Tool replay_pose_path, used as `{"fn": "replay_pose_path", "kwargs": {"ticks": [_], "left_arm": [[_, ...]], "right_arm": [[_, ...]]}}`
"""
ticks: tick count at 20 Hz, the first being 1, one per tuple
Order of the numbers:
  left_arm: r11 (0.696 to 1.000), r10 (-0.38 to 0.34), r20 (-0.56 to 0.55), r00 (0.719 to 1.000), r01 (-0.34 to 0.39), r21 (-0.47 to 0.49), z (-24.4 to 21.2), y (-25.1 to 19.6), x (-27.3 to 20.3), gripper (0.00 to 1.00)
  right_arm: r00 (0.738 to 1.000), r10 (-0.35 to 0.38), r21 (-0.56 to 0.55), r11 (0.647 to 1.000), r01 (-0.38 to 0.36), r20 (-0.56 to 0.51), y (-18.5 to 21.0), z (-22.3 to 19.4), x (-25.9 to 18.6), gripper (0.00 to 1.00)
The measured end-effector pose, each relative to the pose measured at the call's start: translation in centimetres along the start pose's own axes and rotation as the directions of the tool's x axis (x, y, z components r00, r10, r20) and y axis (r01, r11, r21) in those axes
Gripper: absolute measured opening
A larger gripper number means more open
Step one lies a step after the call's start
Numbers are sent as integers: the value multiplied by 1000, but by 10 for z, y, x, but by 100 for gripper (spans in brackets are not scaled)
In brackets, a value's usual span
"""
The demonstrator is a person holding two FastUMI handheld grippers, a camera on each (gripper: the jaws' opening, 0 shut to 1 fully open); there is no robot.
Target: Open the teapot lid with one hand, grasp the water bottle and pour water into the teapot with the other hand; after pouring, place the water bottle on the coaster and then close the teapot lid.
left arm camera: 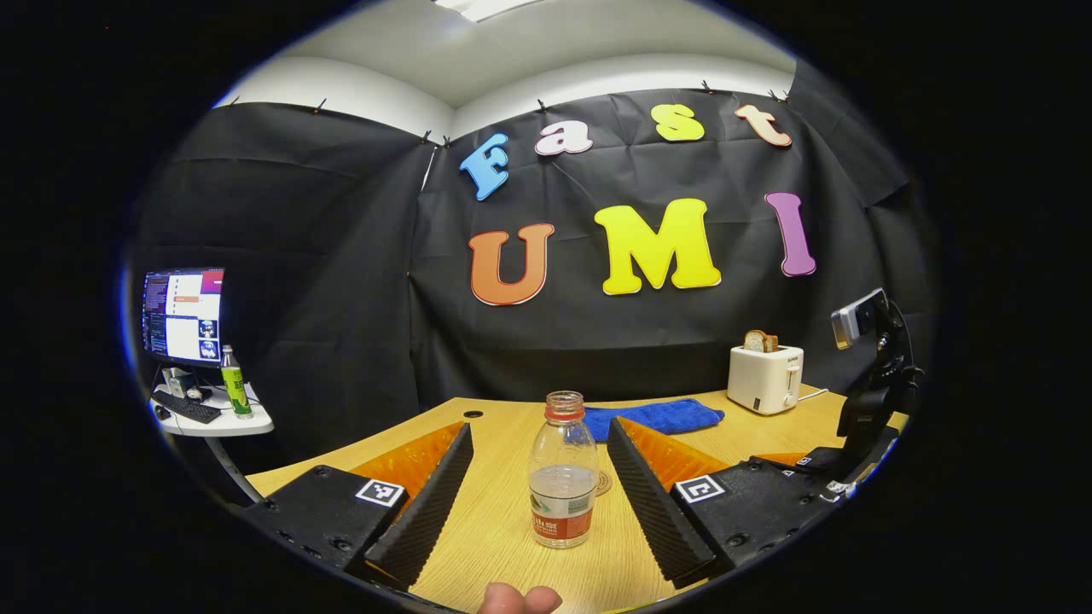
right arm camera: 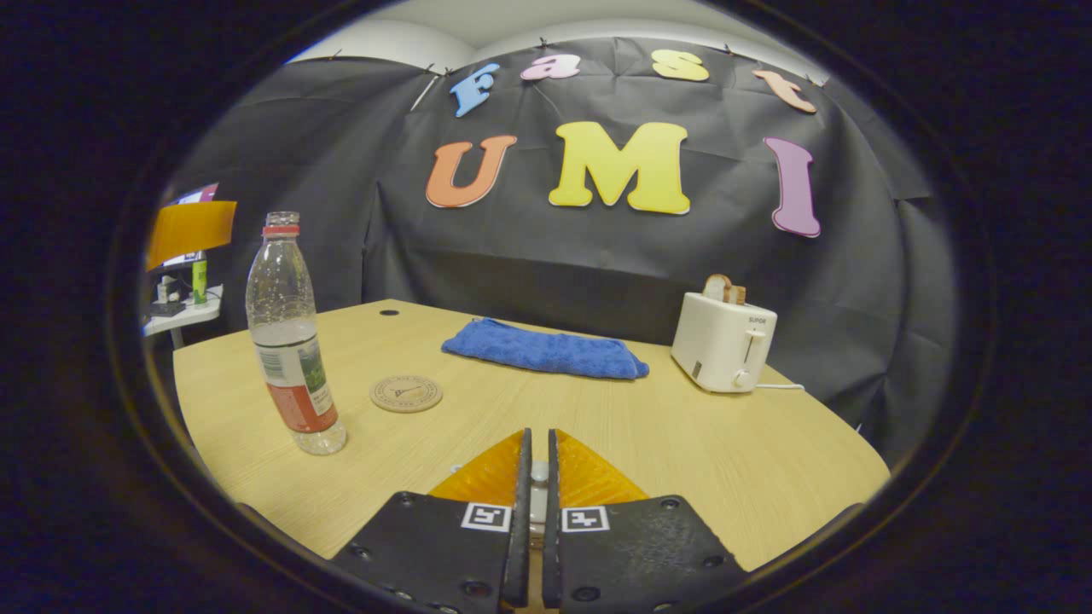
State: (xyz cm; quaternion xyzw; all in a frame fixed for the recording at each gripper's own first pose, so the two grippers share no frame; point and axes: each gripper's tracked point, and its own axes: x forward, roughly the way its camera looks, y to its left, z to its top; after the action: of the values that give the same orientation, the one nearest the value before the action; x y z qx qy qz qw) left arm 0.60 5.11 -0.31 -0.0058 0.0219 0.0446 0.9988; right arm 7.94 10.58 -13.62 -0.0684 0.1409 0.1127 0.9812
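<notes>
Bottle (left arm camera: 562, 477) is seen upright on the bench (left arm camera: 503, 546) in the left gripper view, uncapped, partly filled, framed between the two spread fingers of the left gripper (left arm camera: 529, 503); no contact is visible on either side. A fingertip (left arm camera: 516, 599) of the holding hand is seen at the bottom edge. Behind the bottle a coaster (left arm camera: 604, 483) is partly hidden, with a blue towel (left arm camera: 653, 418) farther back and a toaster (left arm camera: 765, 378) (bread slices in the slots) to the right. The other gripper's body is seen at the far right edge.

In the right gripper view the right gripper (right arm camera: 536, 490) is held low over the bench with its fingers drawn nearly together; a small pale knob-like part is pinched between them (what it belongs to cannot be told). The bottle (right arm camera: 288, 341) is placed well off to the left, just beside the coaster (right arm camera: 406, 394), not on it. A side table with a monitor (left arm camera: 183, 315) is seen beyond the bench.
</notes>
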Motion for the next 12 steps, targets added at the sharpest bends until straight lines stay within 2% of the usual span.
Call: {"fn": "replay_pose_path", "kwargs": {"ticks": [1, 2, 3, 9, 12], "left_arm": [[1000, 0, 2, 1000, 0, -4, 0, 1, -1, 99], [1000, -3, 0, 1000, 3, -9, -1, 1, -1, 99], [1000, -7, -2, 1000, 7, -13, -1, -1, -1, 99], [998, -55, -41, 998, 55, 17, -19, 0, -9, 99], [998, -70, -74, 995, 69, -8, -36, 4, -11, 99]], "right_arm": [[1000, 15, -5, 1000, -15, -8, 3, -1, 5, 0], [1000, 10, -5, 1000, -10, -4, 2, -1, 1, 8], [1000, 8, -18, 1000, -8, -5, 3, 0, -2, 1], [999, 38, 5, 999, -38, 4, 2, 7, 1, 1], [999, 41, 4, 999, -41, 30, 2, 17, -5, 1]]}}
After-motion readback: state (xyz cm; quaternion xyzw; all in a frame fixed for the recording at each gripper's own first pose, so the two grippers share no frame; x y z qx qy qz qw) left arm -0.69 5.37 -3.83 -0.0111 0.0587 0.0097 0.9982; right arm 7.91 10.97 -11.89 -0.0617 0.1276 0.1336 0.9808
